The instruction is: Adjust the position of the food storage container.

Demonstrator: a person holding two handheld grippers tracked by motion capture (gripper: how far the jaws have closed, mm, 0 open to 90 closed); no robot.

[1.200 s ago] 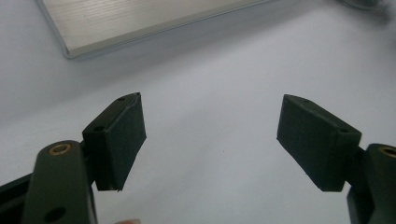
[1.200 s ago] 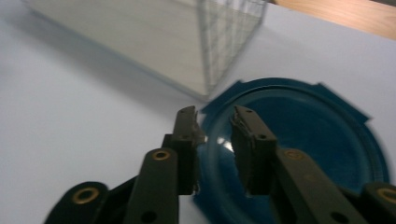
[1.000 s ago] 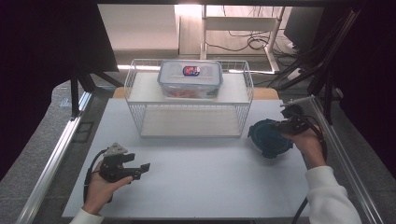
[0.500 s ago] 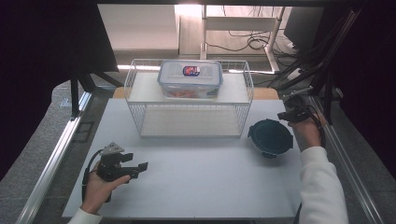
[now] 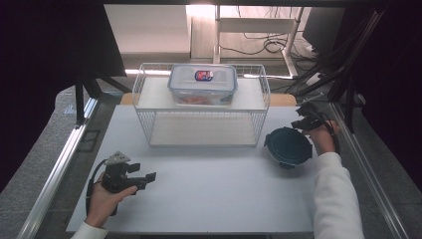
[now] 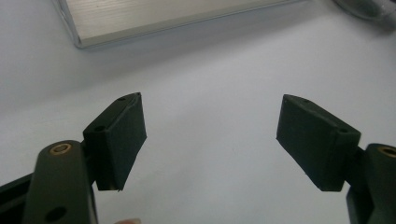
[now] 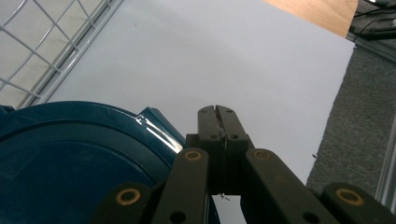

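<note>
Sliding off the round blue lid (image 5: 287,146) toward two o'clock, your right gripper (image 5: 304,119) is pinched shut, empty; left gripper (image 5: 143,176) idles, jaws apart.

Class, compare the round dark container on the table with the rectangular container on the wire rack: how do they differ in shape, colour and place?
Shape: the round container is circular; the rectangular container is a box with rounded corners.
Colour: the round container has a dark teal lid; the rectangular container is clear with a label on its lid.
Place: the round container sits on the table beside the wire rack; the rectangular container sits on its upper shelf.
Both have their lids on.
</note>
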